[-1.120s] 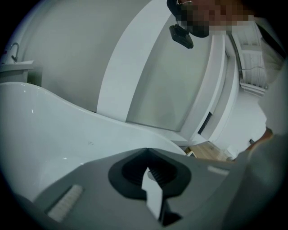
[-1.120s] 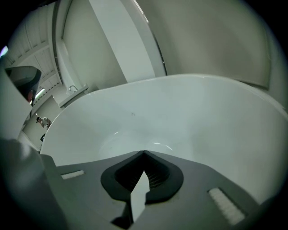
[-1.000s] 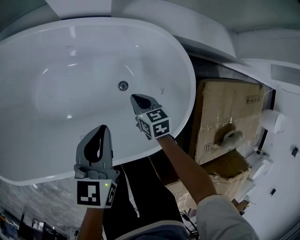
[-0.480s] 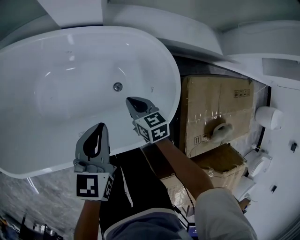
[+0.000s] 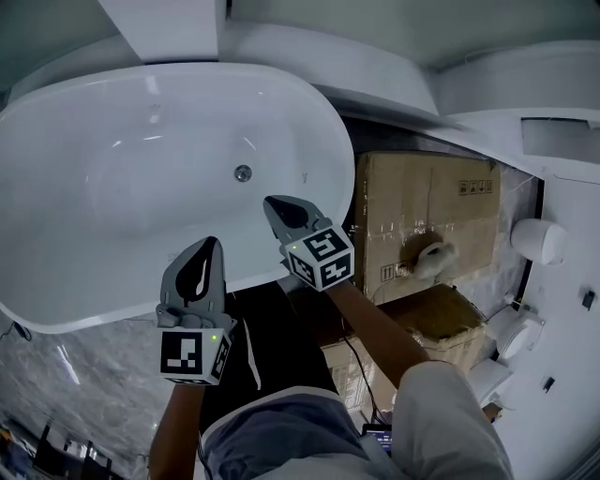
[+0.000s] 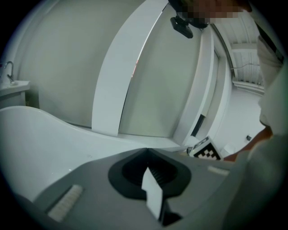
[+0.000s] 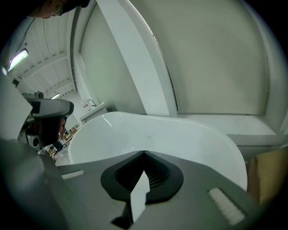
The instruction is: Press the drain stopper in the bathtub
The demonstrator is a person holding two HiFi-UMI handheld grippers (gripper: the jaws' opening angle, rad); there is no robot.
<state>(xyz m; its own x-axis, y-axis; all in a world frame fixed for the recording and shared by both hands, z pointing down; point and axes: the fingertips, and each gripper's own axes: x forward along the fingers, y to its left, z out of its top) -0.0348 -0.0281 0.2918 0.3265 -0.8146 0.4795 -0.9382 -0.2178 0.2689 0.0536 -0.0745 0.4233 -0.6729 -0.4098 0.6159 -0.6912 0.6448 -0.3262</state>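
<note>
The white oval bathtub (image 5: 330, 141) fills the upper left of the head view. Its round metal drain stopper (image 5: 243, 172) sits in the tub floor near the right end. My right gripper (image 5: 275, 202) is shut and empty, held over the tub's near rim with its tip a short way below and right of the stopper. My left gripper (image 5: 210, 246) is also shut and empty, lower and to the left, over the near rim. In the right gripper view the closed jaws point across the bathtub (image 7: 148, 132); the stopper is hidden there. The left gripper (image 6: 146, 150) faces the wall above the tub's edge.
Stacked cardboard boxes (image 5: 427, 216) stand right of the tub, with white fixtures (image 5: 537, 240) beyond them. A white wall panel (image 5: 169, 28) rises behind the tub. Grey marbled floor (image 5: 75, 384) lies at the lower left. A cable (image 5: 251, 361) hangs in front of the person's dark clothing.
The head view has shifted a little and more of the person's body shows at the bottom. Both grippers stay shut and keep about the same places near the tub's near rim.
</note>
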